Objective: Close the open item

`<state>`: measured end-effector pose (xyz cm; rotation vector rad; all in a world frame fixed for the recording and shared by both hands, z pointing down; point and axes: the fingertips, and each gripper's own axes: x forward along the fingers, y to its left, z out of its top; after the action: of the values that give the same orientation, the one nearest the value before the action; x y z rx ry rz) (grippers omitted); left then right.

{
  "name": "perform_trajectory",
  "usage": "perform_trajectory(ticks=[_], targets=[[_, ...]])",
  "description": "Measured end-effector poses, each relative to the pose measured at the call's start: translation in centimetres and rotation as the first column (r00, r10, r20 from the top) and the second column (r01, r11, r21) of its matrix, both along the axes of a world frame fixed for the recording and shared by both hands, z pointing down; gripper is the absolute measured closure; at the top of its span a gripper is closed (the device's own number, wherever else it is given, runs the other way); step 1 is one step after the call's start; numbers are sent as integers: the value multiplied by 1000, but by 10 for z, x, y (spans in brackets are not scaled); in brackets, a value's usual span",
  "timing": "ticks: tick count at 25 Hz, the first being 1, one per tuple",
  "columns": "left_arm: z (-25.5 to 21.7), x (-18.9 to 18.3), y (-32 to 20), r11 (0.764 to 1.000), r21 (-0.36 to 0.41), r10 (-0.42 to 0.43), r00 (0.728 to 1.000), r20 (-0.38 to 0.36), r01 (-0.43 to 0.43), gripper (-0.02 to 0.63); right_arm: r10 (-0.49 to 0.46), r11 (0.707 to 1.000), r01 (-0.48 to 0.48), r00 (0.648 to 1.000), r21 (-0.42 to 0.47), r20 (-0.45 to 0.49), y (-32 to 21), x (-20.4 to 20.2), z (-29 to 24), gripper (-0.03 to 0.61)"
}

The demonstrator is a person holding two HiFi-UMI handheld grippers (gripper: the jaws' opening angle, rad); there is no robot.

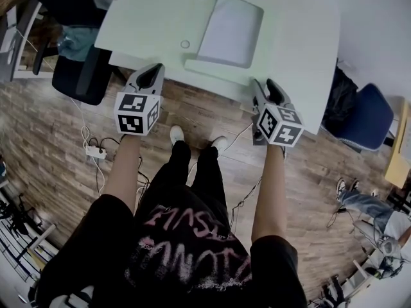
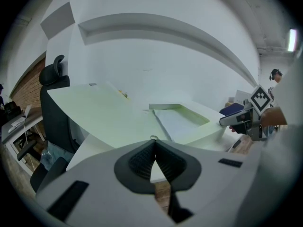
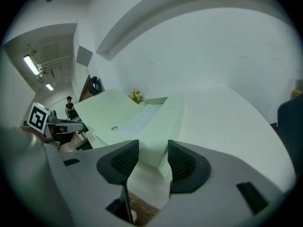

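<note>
A pale white-green desk (image 1: 154, 18) has a rectangular compartment (image 1: 232, 29) standing open in its top, with a raised flap (image 1: 215, 69) along the near side. My right gripper (image 1: 270, 90) is at the desk's front edge by the flap's right end. Its jaws are open, and in the right gripper view the flap's corner (image 3: 154, 150) shows between them (image 3: 152, 157), untouched by the pads. My left gripper (image 1: 149, 76) is shut and empty at the front edge, left of the compartment. In the left gripper view, beyond the jaws (image 2: 154, 148), lie the compartment (image 2: 182, 119) and the right gripper (image 2: 239, 119).
A small ring (image 1: 185, 43) sits in the desktop left of the compartment. A black office chair (image 1: 80, 69) stands at the left, a blue chair (image 1: 369, 117) at the right. A power strip (image 1: 96, 151) with cables lies on the wood floor. Another person's legs (image 1: 366, 207) show at the right.
</note>
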<state>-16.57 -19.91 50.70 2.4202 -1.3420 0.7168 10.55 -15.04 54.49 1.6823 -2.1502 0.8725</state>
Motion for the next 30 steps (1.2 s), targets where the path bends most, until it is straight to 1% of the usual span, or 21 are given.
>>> perform_trajectory(ticks=[5, 10, 18, 20, 22, 26, 30], targets=[[3, 0, 1, 1000, -6, -2, 1000, 0, 2, 612, 5, 1000, -5, 999, 2, 41, 2, 0, 2, 384], [4, -2, 1, 1000, -12, -6, 1000, 5, 6, 612, 2, 1000, -3, 999, 14, 35, 2, 1, 1, 383], [8, -13, 1, 999, -26, -29, 999, -25, 29, 612, 3, 1000, -4, 1000, 26, 31, 1, 3, 2, 376], [10, -16, 1, 999, -32, -31, 999, -22, 30, 611, 4, 1000, -5, 1000, 30, 23, 1, 3, 2, 376], [12, -19, 1, 999, -37, -36, 999, -21, 35, 598, 7, 999, -8, 1000, 31, 19, 1, 3, 2, 376], [13, -24, -2, 997, -42, -62, 998, -29, 61, 597, 10, 1000, -10, 1000, 26, 15, 1, 4, 2, 377], [15, -27, -7, 996, -53, -71, 997, -38, 69, 563, 22, 999, -22, 1000, 27, 8, 0, 7, 4, 377]])
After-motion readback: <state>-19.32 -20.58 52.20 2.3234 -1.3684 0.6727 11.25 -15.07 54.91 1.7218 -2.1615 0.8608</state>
